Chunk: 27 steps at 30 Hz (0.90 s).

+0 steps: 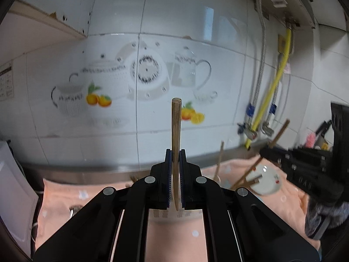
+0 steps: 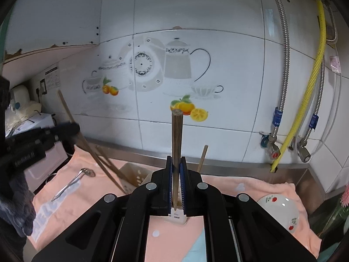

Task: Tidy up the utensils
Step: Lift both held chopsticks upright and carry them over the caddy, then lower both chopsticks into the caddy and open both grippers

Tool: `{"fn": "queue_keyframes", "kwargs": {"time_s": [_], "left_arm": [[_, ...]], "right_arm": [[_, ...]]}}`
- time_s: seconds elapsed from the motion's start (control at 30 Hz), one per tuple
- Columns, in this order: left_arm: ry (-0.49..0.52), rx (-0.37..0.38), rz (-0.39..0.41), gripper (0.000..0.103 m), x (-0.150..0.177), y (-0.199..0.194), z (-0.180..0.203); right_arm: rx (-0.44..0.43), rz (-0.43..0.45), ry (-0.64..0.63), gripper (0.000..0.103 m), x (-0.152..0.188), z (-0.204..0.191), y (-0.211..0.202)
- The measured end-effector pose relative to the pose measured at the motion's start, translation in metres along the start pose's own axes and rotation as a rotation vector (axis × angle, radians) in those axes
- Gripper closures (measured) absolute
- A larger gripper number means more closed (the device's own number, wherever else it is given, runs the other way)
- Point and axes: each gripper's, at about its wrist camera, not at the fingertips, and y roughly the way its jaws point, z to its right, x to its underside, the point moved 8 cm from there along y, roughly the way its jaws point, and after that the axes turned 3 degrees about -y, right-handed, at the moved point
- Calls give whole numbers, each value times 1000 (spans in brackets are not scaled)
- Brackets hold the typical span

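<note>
A: What did each tool have hold of?

B: The left tool (image 1: 175, 159) was clamped on a wooden chopstick (image 1: 175, 128) that stood upright between its blue pads, the butt end rising well above the tips. The right tool (image 2: 176, 166) was clamped the same way on a darker chopstick (image 2: 177, 139), also upright.

A: And what lay below them?

B: A peach cloth (image 2: 250, 185) covered the bench. Just beneath and ahead of the right tool sat a pale utensil holder (image 2: 133, 172) with another chopstick (image 2: 202, 158) leaning out of it, just right of the tool's tips. To the right tool's lower right was a white bowl (image 2: 281, 209) with red fruit prints. To its left, a metal spoon (image 2: 72, 184) lay flat on the cloth.

A: Could one tool see the other?

B: Yes. From the right tool, the left one appeared off to the left, blurred, with its chopstick slanting upward. From the left tool, the right one showed at the far right, above the bowl (image 1: 267, 180).
</note>
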Motion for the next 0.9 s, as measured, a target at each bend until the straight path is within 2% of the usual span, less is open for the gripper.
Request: {"fn": "queue_keyframes", "kwargs": {"time_s": [0.27,0.6,0.9], "left_arm": [[-31,-61,47,98,-16,26,-17],[-85,-47,-46,98,19,59,-35],[-67,-53,-108,97,44,71,-38]], "right_arm": [[1,-8,27,97,-3,5,26],[-11,-49,32,97,18,1,50],[-14,-88,37,97,35,-1,64]]}}
